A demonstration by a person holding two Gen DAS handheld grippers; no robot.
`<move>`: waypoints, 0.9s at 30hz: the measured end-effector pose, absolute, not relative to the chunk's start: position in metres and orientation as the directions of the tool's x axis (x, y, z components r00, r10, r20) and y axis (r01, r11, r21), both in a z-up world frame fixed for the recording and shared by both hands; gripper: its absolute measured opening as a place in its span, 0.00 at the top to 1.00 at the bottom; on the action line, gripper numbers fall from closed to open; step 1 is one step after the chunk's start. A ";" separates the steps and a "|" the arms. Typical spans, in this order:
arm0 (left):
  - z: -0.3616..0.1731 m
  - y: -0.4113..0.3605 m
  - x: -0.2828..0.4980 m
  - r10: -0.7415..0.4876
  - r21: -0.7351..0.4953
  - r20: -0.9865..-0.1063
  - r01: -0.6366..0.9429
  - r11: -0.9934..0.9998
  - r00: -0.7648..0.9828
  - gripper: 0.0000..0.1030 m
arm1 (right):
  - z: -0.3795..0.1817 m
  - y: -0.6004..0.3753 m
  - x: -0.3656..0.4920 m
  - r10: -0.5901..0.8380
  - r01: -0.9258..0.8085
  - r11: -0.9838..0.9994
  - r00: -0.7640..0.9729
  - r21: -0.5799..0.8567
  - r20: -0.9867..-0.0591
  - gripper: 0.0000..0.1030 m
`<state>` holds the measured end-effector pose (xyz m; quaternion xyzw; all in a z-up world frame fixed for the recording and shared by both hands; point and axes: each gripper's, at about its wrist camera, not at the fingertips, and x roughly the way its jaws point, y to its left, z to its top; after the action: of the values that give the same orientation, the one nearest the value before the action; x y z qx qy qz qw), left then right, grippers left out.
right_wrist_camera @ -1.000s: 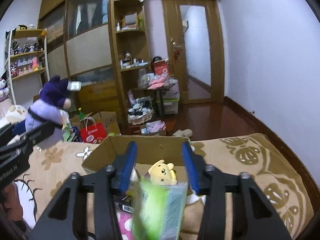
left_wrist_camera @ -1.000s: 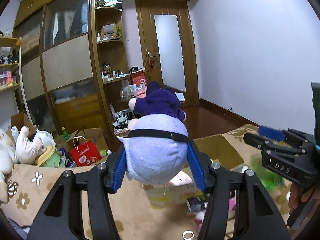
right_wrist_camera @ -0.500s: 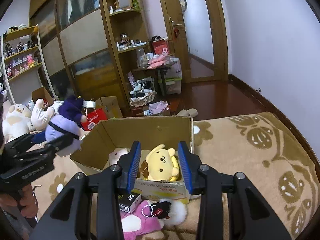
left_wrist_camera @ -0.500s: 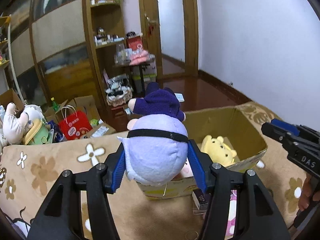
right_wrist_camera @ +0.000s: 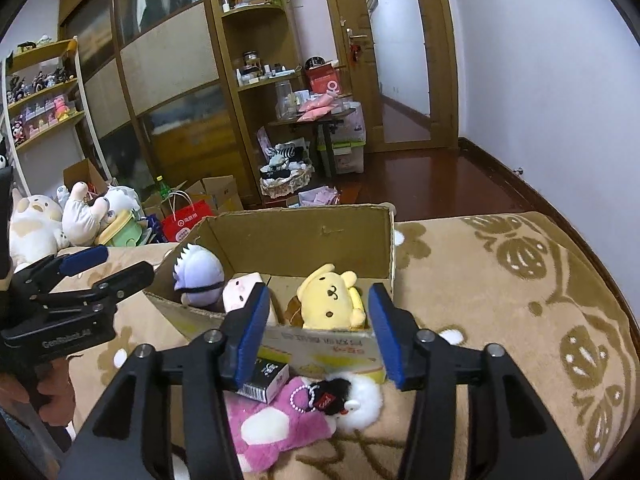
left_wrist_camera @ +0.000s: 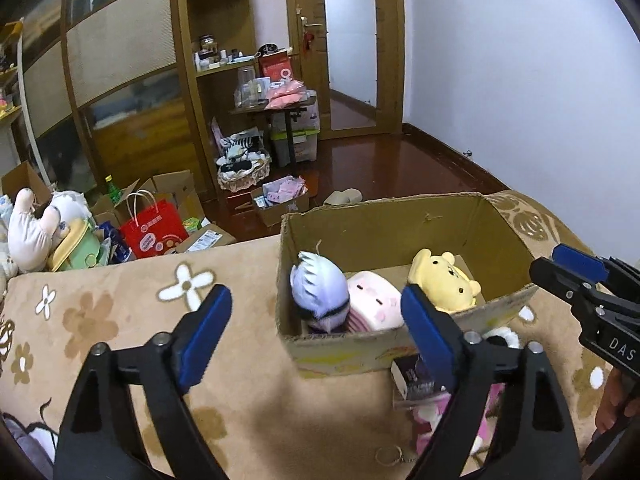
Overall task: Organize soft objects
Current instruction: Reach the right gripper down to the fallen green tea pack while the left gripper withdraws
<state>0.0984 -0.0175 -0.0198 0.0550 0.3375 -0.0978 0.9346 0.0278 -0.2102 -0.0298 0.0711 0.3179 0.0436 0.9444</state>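
Left wrist view: the left claw (left_wrist_camera: 316,328) gapes wide, empty; the lilac plush doll (left_wrist_camera: 319,294) lies in the cardboard box (left_wrist_camera: 384,224) beside a pink plush (left_wrist_camera: 374,306).

Right wrist view: the right claw (right_wrist_camera: 318,330) spreads empty above a yellow dog plush (right_wrist_camera: 330,298).

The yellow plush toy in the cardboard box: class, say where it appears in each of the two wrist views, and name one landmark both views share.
Left wrist view: the yellow plush toy sits right of centre, in the right-hand part of the cardboard box.
Right wrist view: the yellow plush toy sits at centre, between the blue fingertips.
Shared landmark: the red paper bag on the floor.
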 end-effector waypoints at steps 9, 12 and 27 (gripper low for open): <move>0.001 -0.002 0.063 -0.125 0.031 -0.646 0.190 0.981 0.753 0.05 | -0.020 -0.207 0.000 0.112 -0.023 0.988 0.796 0.155 -0.595 0.18; 0.004 0.001 0.048 -0.113 0.055 -0.660 0.198 0.979 0.743 0.04 | -0.017 -0.204 -0.010 0.113 -0.024 0.988 0.791 0.154 -0.602 0.09; 0.007 0.029 0.008 -0.097 0.034 -0.726 0.176 0.984 0.680 0.04 | -0.037 -0.164 -0.063 0.172 -0.067 0.984 0.621 0.167 -0.765 0.02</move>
<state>0.0077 0.0288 0.0071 0.0504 0.3927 -0.0746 0.9152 -0.0630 -0.1641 -0.0366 0.0609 0.4301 0.0665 0.8983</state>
